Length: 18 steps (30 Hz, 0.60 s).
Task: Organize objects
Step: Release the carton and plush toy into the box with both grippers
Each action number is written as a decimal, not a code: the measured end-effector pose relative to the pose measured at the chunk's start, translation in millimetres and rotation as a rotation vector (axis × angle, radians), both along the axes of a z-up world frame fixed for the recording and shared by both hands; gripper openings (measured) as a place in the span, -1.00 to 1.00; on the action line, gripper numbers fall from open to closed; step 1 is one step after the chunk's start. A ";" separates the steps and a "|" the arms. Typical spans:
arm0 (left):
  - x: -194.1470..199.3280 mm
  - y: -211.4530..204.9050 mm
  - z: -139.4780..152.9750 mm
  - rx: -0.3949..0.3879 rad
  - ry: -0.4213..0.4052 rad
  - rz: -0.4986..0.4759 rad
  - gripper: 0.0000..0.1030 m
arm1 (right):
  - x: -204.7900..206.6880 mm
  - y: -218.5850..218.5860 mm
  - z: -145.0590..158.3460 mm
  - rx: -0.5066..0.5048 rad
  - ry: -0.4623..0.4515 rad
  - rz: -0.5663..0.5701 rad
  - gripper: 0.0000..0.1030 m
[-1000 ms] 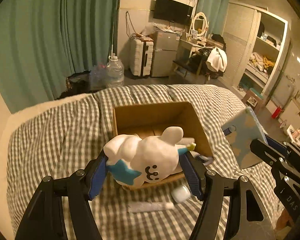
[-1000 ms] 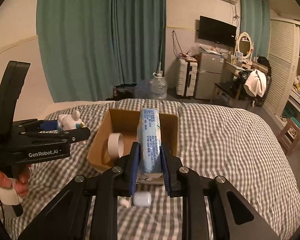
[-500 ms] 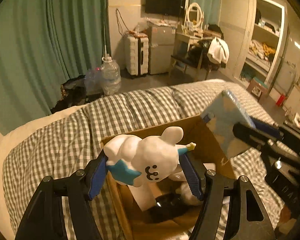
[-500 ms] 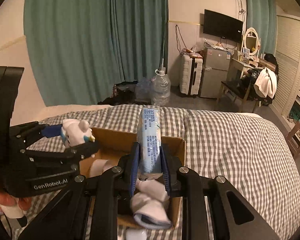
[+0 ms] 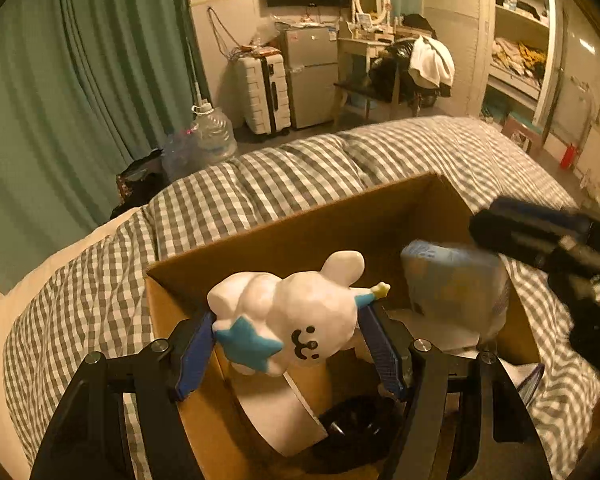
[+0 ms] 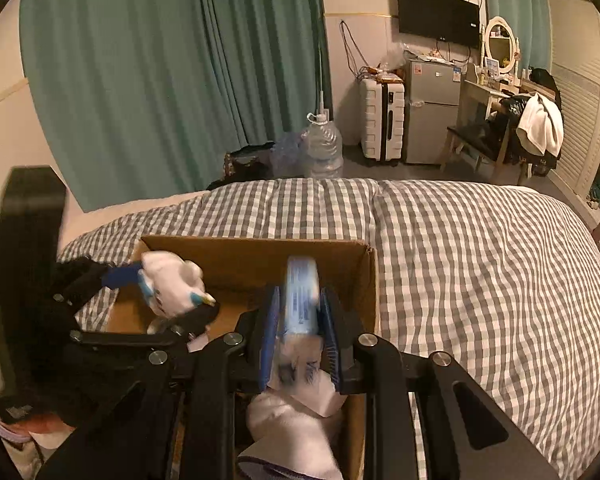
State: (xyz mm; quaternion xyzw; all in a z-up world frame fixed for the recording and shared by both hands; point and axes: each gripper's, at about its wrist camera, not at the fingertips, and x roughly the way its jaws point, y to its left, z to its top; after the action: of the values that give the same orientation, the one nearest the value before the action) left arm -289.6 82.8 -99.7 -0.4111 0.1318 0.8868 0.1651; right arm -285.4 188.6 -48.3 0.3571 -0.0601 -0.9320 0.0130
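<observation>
A: Take the cardboard box [image 6: 256, 256] as the mark. Where does each thing sit against it?

B: Both are over its open top. The right gripper [image 6: 298, 326] is at the box's right end; its jaws have just been opening, with the tissue pack [image 6: 300, 300] between them, and the pads look barely off its flat sides — the blur keeps me from saying more. The pack stands on end, long axis running from the gripper toward the box's far wall, directly ahead of the fingers.

A: And the other?

B: The left gripper [image 5: 288, 354] pinches the white bunny figurine [image 5: 288, 316] by its two ends at the box's left end, above a roll of white tape [image 5: 276, 412] and something dark I can't identify.

A: So which goes first?

B: My guess is the pack — it is already low, close to the white cloth [image 6: 292, 436] in the box.

A: How do they look?

B: The pack is pale blue with printed text, soft-sided. The bunny is glossy white, with a blue star and a small drawn smile.
</observation>
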 end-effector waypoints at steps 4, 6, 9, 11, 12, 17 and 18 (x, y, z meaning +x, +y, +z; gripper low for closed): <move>13.2 3.3 3.7 -0.070 0.020 -0.011 0.65 | 13.9 8.9 18.2 -0.043 0.066 -0.044 0.44; 24.0 0.9 13.2 -0.082 0.062 -0.005 0.79 | 23.3 8.8 30.0 -0.023 0.086 -0.057 0.44; 42.0 -8.2 37.0 -0.041 0.102 0.015 0.86 | 48.1 4.3 48.8 0.012 0.122 -0.074 0.44; 52.4 -16.9 52.9 0.003 0.107 0.034 0.92 | 61.1 2.3 60.0 0.017 0.132 -0.077 0.44; 59.0 -21.3 61.5 0.023 0.114 0.042 0.92 | 69.7 1.5 65.9 0.021 0.134 -0.079 0.44; 99.0 -37.1 91.8 0.028 0.188 0.060 0.98 | 113.2 -8.9 90.9 0.068 0.150 -0.078 0.45; 107.9 -42.3 93.7 0.026 0.198 0.068 0.98 | 121.1 -11.2 93.2 0.076 0.153 -0.077 0.46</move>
State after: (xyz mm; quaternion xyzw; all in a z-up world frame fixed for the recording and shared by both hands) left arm -181.8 40.5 -6.0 -0.3236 0.1219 0.9298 0.1262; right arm -164.3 177.4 44.9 0.2826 -0.0372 -0.9580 -0.0316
